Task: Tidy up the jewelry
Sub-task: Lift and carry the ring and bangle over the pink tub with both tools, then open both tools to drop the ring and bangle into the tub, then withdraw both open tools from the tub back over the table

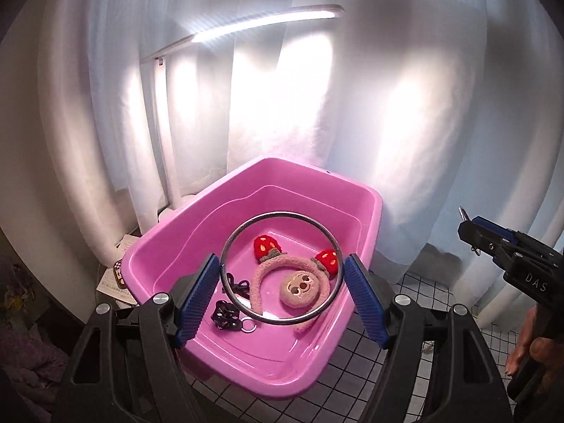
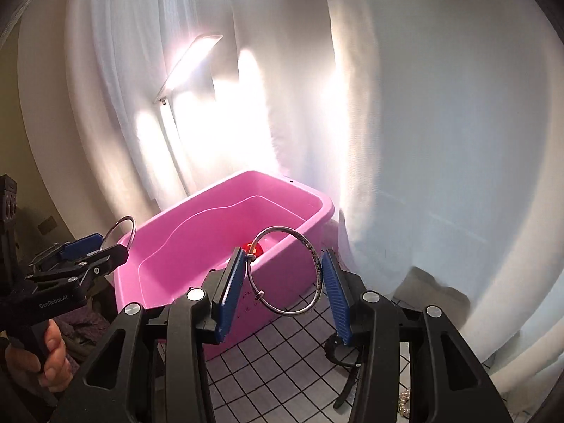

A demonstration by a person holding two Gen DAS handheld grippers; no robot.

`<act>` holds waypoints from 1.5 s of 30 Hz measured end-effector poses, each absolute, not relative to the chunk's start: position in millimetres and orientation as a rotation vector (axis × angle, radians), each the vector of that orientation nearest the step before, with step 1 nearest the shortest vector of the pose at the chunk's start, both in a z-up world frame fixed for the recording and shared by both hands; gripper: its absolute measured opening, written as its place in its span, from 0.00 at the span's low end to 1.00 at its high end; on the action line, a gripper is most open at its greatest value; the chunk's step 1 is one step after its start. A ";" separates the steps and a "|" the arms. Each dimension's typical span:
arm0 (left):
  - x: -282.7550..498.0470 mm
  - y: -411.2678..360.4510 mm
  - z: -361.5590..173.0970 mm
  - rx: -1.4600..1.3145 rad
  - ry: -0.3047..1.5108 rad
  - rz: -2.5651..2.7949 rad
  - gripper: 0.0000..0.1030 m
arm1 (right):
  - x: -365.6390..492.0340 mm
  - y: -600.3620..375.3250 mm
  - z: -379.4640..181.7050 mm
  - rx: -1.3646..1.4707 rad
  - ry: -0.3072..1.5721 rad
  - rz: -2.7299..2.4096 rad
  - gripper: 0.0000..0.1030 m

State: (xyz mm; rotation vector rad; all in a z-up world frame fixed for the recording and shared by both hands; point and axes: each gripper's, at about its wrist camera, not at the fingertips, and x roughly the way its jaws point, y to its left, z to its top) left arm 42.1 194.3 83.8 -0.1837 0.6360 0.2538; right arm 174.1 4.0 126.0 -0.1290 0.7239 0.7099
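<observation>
Pink plastic tub (image 1: 310, 190) sits on a white grid-pattern cloth (image 1: 419, 292), white curtain (image 1: 405, 88) and a lit lamp bar (image 1: 268, 23) behind it. Left gripper (image 1: 282, 275) holds a large dark metal bangle (image 1: 282, 214) upright between its blue pads (image 1: 199, 292), ring edges pressed against both pads, jaws set wide to span it. From the left wrist view the bangle hangs over the tub's inside. Lying on the tub floor: a fuzzy pink headband (image 1: 271, 275) with red strawberry ears and a cartoon face, a black cord (image 1: 234, 283), a black strap piece with a keyring (image 1: 229, 315).

Right gripper (image 2: 283, 275) clamps a thinner silver bangle (image 2: 313, 257) with small wire loops on it, ring standing between the pads and touching both, jaws narrower than the left. This bangle is just at the tub's near corner, above the rim and the cloth. Under the right gripper a dark band (image 2: 347, 377) lies on the cloth, pearl beads (image 2: 403, 400) near the bottom edge. A hand (image 2: 49, 356) grips the left handle.
</observation>
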 end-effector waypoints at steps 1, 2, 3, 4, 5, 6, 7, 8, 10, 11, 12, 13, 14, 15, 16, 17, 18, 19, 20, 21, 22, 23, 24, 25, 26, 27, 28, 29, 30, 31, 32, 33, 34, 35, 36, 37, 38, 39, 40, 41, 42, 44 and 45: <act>48.1 207.1 83.2 -0.188 0.642 0.257 0.68 | 179.3 17.9 123.9 -0.133 0.729 0.713 0.42; 53.9 219.2 82.3 -0.191 0.648 0.260 0.68 | 184.1 31.9 121.7 -0.140 0.734 0.715 0.42; 59.6 229.9 80.1 -0.192 0.658 0.265 0.68 | 188.7 46.5 118.7 -0.148 0.740 0.717 0.42; 65.5 239.4 77.1 -0.193 0.670 0.270 0.68 | 193.6 58.6 116.2 -0.152 0.750 0.720 0.42; 72.7 249.0 74.2 -0.200 0.684 0.270 0.68 | 197.4 68.7 113.0 -0.156 0.763 0.725 0.42; 78.7 258.7 70.9 -0.212 0.697 0.264 0.68 | 202.2 79.9 109.7 -0.164 0.776 0.728 0.42; 84.4 265.1 66.9 -0.225 0.712 0.256 0.68 | 206.3 89.8 106.5 -0.172 0.788 0.730 0.42; 89.9 270.8 62.6 -0.233 0.727 0.252 0.68 | 210.7 99.6 102.9 -0.179 0.800 0.732 0.42; 100.6 279.6 53.3 -0.238 0.760 0.250 0.68 | 220.3 118.2 93.6 -0.196 0.829 0.736 0.42; 104.1 280.9 48.3 -0.241 0.779 0.247 0.68 | 224.8 128.6 87.5 -0.207 0.849 0.737 0.42; 108.0 283.5 43.2 -0.245 0.798 0.244 0.68 | 229.1 136.1 81.4 -0.216 0.868 0.735 0.42; 111.5 285.7 38.3 -0.249 0.817 0.238 0.68 | 233.1 143.5 74.9 -0.226 0.891 0.734 0.42; 114.1 286.4 33.5 -0.250 0.835 0.231 0.69 | 235.2 149.4 70.3 -0.236 0.911 0.733 0.42; 116.7 287.2 29.0 -0.249 0.853 0.228 0.69 | 237.6 155.3 64.8 -0.248 0.927 0.732 0.42; 118.7 288.2 24.2 -0.248 0.872 0.227 0.69 | 240.8 160.8 60.0 -0.260 0.944 0.731 0.42; 120.4 289.2 19.4 -0.251 0.889 0.224 0.69 | 243.5 166.0 54.4 -0.274 0.965 0.729 0.42; 121.6 289.9 14.9 -0.256 0.907 0.221 0.69 | 245.9 170.5 49.0 -0.288 0.984 0.725 0.42; 123.1 291.0 10.5 -0.261 0.925 0.222 0.69 | 248.4 176.3 44.2 -0.301 0.998 0.721 0.42; 124.6 292.5 6.7 -0.266 0.938 0.221 0.69 | 250.5 179.6 38.9 -0.315 1.014 0.717 0.42; 125.9 294.1 2.8 -0.269 0.950 0.222 0.69 | 252.4 182.1 34.4 -0.327 1.028 0.711 0.42; 126.9 294.4 -0.1 -0.268 0.960 0.224 0.69 | 253.2 182.5 28.7 -0.338 1.039 0.705 0.42; 127.9 294.8 -2.5 -0.268 0.968 0.226 0.69 | 254.8 183.8 25.2 -0.345 1.049 0.701 0.42; 129.0 295.1 -4.8 -0.268 0.975 0.227 0.69 | 256.5 185.1 21.8 -0.352 1.060 0.696 0.42; 129.9 295.3 -6.7 -0.266 0.982 0.230 0.69 | 257.7 185.8 18.5 -0.359 1.072 0.692 0.42; 131.0 296.1 -8.4 -0.265 0.987 0.234 0.69 | 259.8 186.8 15.0 -0.368 1.080 0.686 0.42; 131.6 296.5 -9.5 -0.267 0.991 0.233 0.69 | 260.6 187.4 12.9 -0.375 1.084 0.680 0.42; 131.8 297.1 -10.3 -0.271 0.994 0.233 0.69 | 261.3 187.9 11.0 -0.380 1.085 0.673 0.42; 131.8 297.9 -11.0 -0.274 0.998 0.234 0.69 | 262.2 188.1 9.6 -0.385 1.088 0.669 0.42; 131.9 298.3 -11.8 -0.274 1.001 0.236 0.70 | 263.2 188.7 8.2 -0.392 1.090 0.663 0.42; 131.9 298.4 -12.3 -0.274 1.006 0.238 0.70 | 263.0 187.6 7.6 -0.402 1.089 0.656 0.42; 132.3 298.9 -12.6 -0.276 1.009 0.239 0.70 | 263.5 187.8 6.9 -0.413 1.087 0.647 0.42; 132.1 299.6 -12.8 -0.277 1.009 0.237 0.70 | 264.2 187.6 6.3 -0.418 1.086 0.638 0.43; 131.5 299.7 -12.5 -0.276 1.007 0.235 0.70 | 264.9 185.8 5.3 -0.416 1.090 0.634 0.43; 130.9 299.6 -11.9 -0.272 1.007 0.236 0.70 | 265.8 185.5 5.4 -0.412 1.094 0.639 0.43; 130.6 299.1 -11.3 -0.265 1.006 0.239 0.74 | 266.1 186.5 6.4 -0.411 1.094 0.649 0.51; 130.1 298.7 -10.2 -0.259 1.002 0.241 0.81 | 265.9 187.5 8.5 -0.417 1.088 0.642 0.67; 129.2 298.5 -8.6 -0.254 0.996 0.242 0.84 | 265.5 187.9 10.8 -0.423 1.076 0.631 0.72; 128.2 298.5 -6.9 -0.250 0.990 0.244 0.87 | 265.1 188.1 13.1 -0.422 1.065 0.628 0.73; 127.2 298.6 -5.1 -0.246 0.984 0.247 0.87 | 265.1 187.9 14.8 -0.420 1.059 0.625 0.73; 126.5 298.8 -3.6 -0.242 0.981 0.249 0.87 | 265.7 187.4 15.8 -0.418 1.058 0.619 0.73; 126.1 298.9 -2.4 -0.239 0.980 0.252 0.87 | 266.3 186.7 16.6 -0.413 1.058 0.616 0.73; 124.7 299.2 -0.8 -0.236 0.977 0.254 0.88 | 264.1 182.8 19.4 -0.401 1.058 0.615 0.73; 124.0 299.3 -0.3 -0.234 0.977 0.256 0.88 | 263.9 182.1 19.7 -0.398 1.059 0.615 0.73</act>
